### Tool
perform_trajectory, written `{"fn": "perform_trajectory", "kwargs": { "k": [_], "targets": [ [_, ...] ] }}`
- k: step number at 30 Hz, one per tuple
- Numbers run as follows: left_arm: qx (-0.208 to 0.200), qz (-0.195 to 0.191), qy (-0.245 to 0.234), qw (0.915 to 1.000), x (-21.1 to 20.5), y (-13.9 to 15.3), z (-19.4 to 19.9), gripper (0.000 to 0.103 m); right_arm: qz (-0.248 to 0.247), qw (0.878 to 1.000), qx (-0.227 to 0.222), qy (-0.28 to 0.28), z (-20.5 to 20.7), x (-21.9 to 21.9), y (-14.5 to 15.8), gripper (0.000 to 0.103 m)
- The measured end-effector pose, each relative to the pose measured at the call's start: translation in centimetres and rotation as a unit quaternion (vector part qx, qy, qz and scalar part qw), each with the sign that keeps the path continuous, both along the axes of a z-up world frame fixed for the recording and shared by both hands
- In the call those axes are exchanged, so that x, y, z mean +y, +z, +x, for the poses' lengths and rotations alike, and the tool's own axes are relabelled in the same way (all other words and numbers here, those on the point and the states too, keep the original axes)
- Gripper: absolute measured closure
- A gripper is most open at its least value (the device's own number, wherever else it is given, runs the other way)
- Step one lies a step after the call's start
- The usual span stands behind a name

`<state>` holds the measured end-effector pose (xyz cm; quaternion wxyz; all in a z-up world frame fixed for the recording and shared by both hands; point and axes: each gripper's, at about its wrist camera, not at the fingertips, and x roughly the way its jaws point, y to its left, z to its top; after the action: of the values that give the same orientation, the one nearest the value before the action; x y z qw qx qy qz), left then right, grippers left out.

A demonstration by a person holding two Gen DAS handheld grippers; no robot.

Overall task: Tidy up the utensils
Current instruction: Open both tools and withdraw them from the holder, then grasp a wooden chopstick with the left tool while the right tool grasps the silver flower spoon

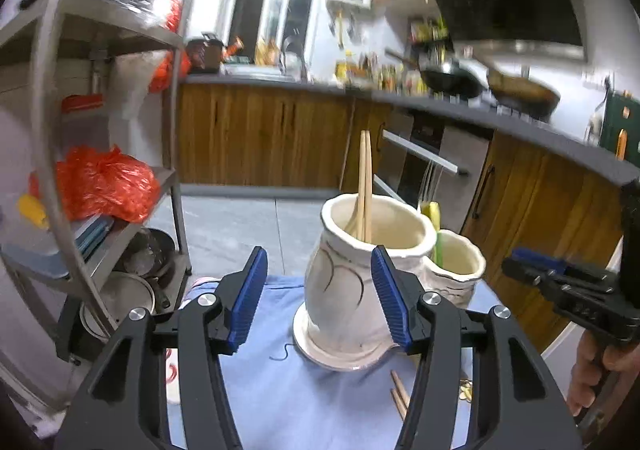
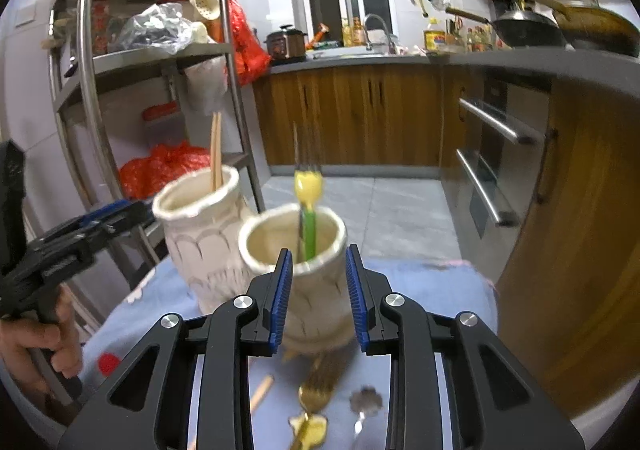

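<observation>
Sorting proceeds on a blue cloth (image 2: 420, 290) that carries two ceramic pots. The tall pot (image 1: 352, 278) holds a pair of chopsticks (image 1: 365, 186) standing upright; the short pot (image 2: 296, 246), just beside it, holds a green-and-yellow fork (image 2: 308, 210), tines up. Loose utensils lie on the cloth in front of the pots: another chopstick pair (image 1: 400, 390), a gold fork (image 2: 320, 386) and a small spoon (image 2: 364, 406), blurred in the right wrist view. The left gripper (image 1: 320, 298) is spread wide and empty, its pads flanking the tall pot without visible contact. The right gripper (image 2: 318, 298) is likewise spread and empty, framing the short pot. The chopsticks appear light, stiff and thin; lying flat on soft cloth, they are likely to roll or slip, so pinch both together near mid-length, across the shafts. The gold fork and spoon look like metal, smooth and somewhat heavier at the head; grip the handle close to the head to limit swing. The cloth may bunch under the fingertips, so keep the pads just above it. Both pots look rigid but fragile and top-heavy when loaded; avoid side contact during insertion and lower each utensil vertically through the mouth.
</observation>
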<state>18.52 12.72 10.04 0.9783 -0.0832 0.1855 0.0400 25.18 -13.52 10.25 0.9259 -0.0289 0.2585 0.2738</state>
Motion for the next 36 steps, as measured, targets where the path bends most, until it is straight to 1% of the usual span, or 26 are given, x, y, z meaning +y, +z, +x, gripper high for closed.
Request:
{"fn": "perform_trajectory", "kwargs": {
  "k": [2,8,12,15,17,19,26,27,30,33,36],
  "targets": [
    [-0.003,-0.011,-0.003,0.9999,0.0,0.0,-1.4,0.049,-0.002,1.0,0.006,-0.001,-0.3,-0.6,-0.4,0.074],
    [0.015,0.001,-0.011,0.9998,-1.2,-1.1,-3.1,0.049,-0.002,0.999,0.031,-0.008,-1.0,-2.5,-2.2,0.074],
    [0.038,0.0,-0.023,0.999,-2.2,-2.5,-3.4,0.049,-0.006,0.999,0.053,-0.013,-1.4,-3.4,-3.6,0.074],
    [0.067,0.006,-0.044,0.9967,-3.5,-4.0,-3.3,0.049,-0.017,0.997,0.072,-0.014,-1.7,-3.8,-5.0,0.074],
    [0.091,0.016,-0.064,0.9937,-4.7,-5.0,-3.1,0.049,-0.026,0.996,0.082,-0.012,-2.1,-4.0,-5.8,0.074],
    [0.106,0.024,-0.08,0.9909,-5.8,-6.0,-3.1,0.049,-0.035,0.995,0.092,-0.009,-2.6,-4.2,-6.6,0.074],
    [0.163,0.05,-0.107,0.9794,-8.4,-8.7,-2.9,0.049,-0.046,0.992,0.118,-0.005,-3.7,-5.1,-8.2,0.074],
    [0.172,0.052,-0.113,0.9773,-8.7,-9.1,-2.9,0.049,-0.048,0.991,0.121,-0.004,-3.9,-5.1,-8.4,0.072],
    [0.186,0.061,-0.119,0.9733,-9.2,-9.7,-3.0,0.049,-0.047,0.99,0.13,0.005,-4.1,-5.2,-8.7,0.066],
    [0.204,0.066,-0.126,0.9686,-9.6,-10.2,-2.9,0.049,-0.05,0.989,0.137,0.011,-4.1,-5.2,-8.8,0.066],
    [0.216,0.068,-0.126,0.9658,-9.8,-10.7,-2.7,0.049,-0.06,0.988,0.143,0.015,-4.1,-4.8,-9.1,0.066]
  ]
}}
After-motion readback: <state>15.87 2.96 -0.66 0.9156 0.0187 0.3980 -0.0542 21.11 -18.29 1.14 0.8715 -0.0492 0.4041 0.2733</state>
